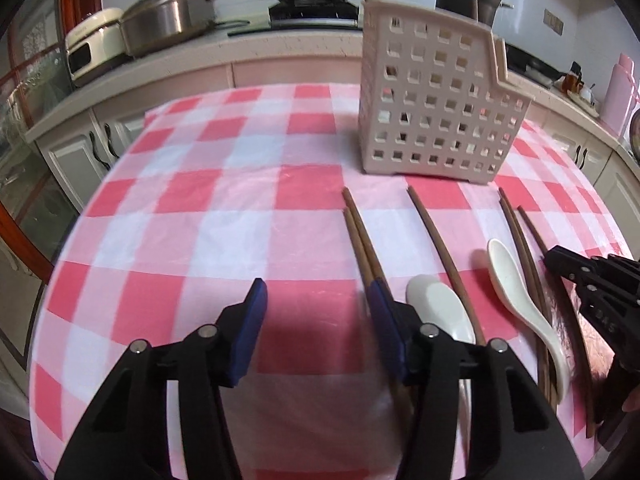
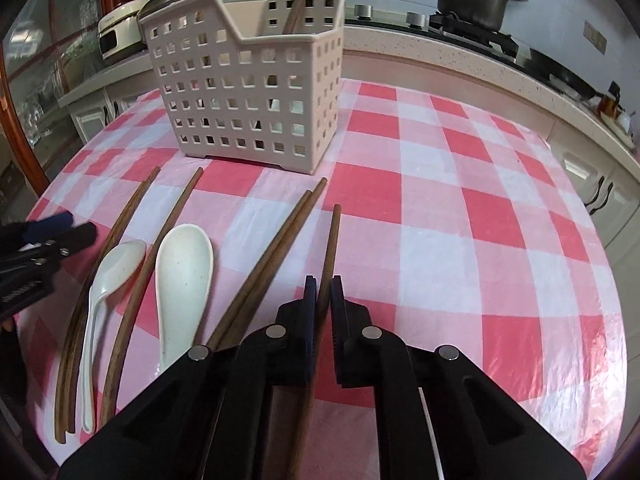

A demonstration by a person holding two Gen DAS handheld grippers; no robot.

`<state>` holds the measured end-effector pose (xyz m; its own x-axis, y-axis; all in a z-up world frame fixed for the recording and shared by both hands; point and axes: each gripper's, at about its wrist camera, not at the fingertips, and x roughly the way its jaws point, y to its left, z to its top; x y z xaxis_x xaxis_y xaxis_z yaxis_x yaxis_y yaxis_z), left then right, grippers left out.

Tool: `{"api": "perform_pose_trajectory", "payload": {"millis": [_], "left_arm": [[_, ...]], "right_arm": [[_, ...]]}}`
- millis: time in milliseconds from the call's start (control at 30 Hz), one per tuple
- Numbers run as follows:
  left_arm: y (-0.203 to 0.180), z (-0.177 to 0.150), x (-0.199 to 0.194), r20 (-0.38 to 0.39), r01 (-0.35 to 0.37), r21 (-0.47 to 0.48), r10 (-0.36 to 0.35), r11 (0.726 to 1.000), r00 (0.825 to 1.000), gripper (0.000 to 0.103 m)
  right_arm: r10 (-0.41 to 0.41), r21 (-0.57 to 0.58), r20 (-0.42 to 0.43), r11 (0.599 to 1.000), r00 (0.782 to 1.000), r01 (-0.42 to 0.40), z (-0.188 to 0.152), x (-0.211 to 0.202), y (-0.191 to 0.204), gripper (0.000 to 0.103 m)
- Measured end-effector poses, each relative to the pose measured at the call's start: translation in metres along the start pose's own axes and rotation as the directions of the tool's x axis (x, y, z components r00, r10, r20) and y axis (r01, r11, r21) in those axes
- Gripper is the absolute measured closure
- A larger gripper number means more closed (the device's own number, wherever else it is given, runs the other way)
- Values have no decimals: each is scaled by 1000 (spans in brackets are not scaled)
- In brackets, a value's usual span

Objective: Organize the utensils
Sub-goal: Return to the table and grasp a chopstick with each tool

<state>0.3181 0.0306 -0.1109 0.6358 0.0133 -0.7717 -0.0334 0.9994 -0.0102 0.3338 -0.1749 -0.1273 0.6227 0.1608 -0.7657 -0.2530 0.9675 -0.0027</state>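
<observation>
Here the right gripper (image 2: 324,286) is clamping one chopstick (image 2: 331,240) lying on the checked cloth (image 2: 460,240), just right of a pair. The left gripper (image 1: 316,300) is hovering, jaws apart, empty. Next, probably: lifting it, tipping it upright into the caddy (image 2: 248,96).

Ahead of you the beige perforated plastic utensil basket (image 2: 248,92) stands upright on the checked cloth, with 2 brown wooden chopsticks (image 2: 298,4) leaning inside it. In front of it, lying flat, you have a pair of dark brown wooden chopsticks (image 2: 276,248) side by side, a single brown chopstick (image 2: 331,240) to their right, another lone brown chopstick (image 2: 160,248) between the broad white ceramic spoon (image 2: 184,280) and the slimmer white ceramic spoon (image 2: 108,280), and 2 further brown chopsticks (image 2: 120,216) at the far left. The handles all point back toward you.
</observation>
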Motion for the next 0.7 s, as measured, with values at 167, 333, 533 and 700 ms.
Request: {"api": "perform_pose_trajectory", "payload": {"millis": [167,333,533,700], "left_arm": [[-8,0,11,-35,14,-1,-14,1000,999,55],[-14,4,15,-38,-11,8,11,1000,999,65],[-20,10,18,-48,-3,36,5,999,999,87],[-21,10,17,-42,31,47,-29,998,999,95]], "right_arm": [[23,10,-2,1000,1000,-23,-3,-2,-6,95],[58,34,-17,998,998,-58,0,-1,-11,95],[49,3,-44,999,998,-49,7,4,-8,95],[16,-35,-33,999,999,-17,6,3,-2,96]]}}
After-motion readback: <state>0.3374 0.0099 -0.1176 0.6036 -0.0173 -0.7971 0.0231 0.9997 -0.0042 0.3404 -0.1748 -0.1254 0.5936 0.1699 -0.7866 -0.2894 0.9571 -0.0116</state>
